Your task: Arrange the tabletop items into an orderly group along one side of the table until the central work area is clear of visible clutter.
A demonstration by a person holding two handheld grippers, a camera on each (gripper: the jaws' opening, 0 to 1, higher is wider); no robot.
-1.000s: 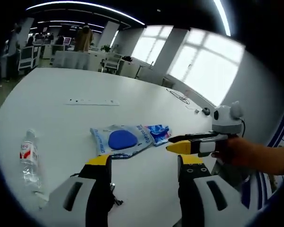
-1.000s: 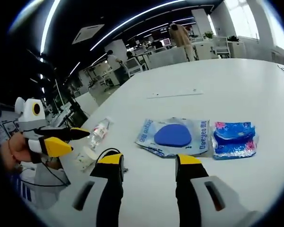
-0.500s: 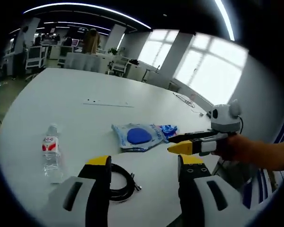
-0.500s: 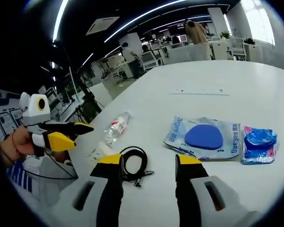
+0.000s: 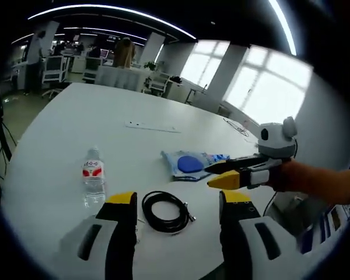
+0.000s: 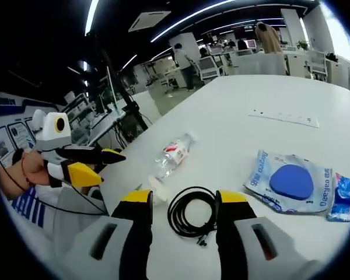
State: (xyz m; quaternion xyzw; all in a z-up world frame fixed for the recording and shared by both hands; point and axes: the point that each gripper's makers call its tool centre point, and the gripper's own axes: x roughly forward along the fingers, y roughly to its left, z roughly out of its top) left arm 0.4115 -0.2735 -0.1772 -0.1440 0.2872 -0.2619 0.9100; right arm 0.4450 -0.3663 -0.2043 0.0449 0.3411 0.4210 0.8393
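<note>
In the left gripper view, the left gripper (image 5: 178, 201) hangs over the near edge of a white table (image 5: 58, 134), its yellow-tipped jaws spread wide with nothing between them. A coiled black cable (image 5: 166, 211) lies on the table between the jaw tips. A clear water bottle (image 5: 93, 178) with a red label lies on its side just beyond the left jaw, near the cable but apart from it. Farther out sits a blue and white packet (image 5: 186, 165), and a small blue pouch (image 5: 219, 157) lies just beside it. A thin white strip (image 5: 151, 126) rests well beyond them. The right gripper (image 5: 221, 174), held in a hand (image 5: 294, 178), enters from the right; its jaws stand a little apart and hold nothing.

In the right gripper view, the right gripper (image 6: 181, 201) hangs over the table (image 6: 239, 99) with its jaws wide and bare. The cable (image 6: 189, 213) lies between the jaw tips. The bottle (image 6: 172, 156) lies on its side just past it, cap end toward the camera. The packet (image 6: 291, 184) and the pouch (image 6: 344, 198) sit to the right, side by side, and the strip (image 6: 283, 118) lies beyond. The left gripper (image 6: 108, 166), in a hand (image 6: 17, 178), reaches in from the left off the table's edge, its jaws slightly parted and holding nothing. People stand among desks in the office behind.
</note>
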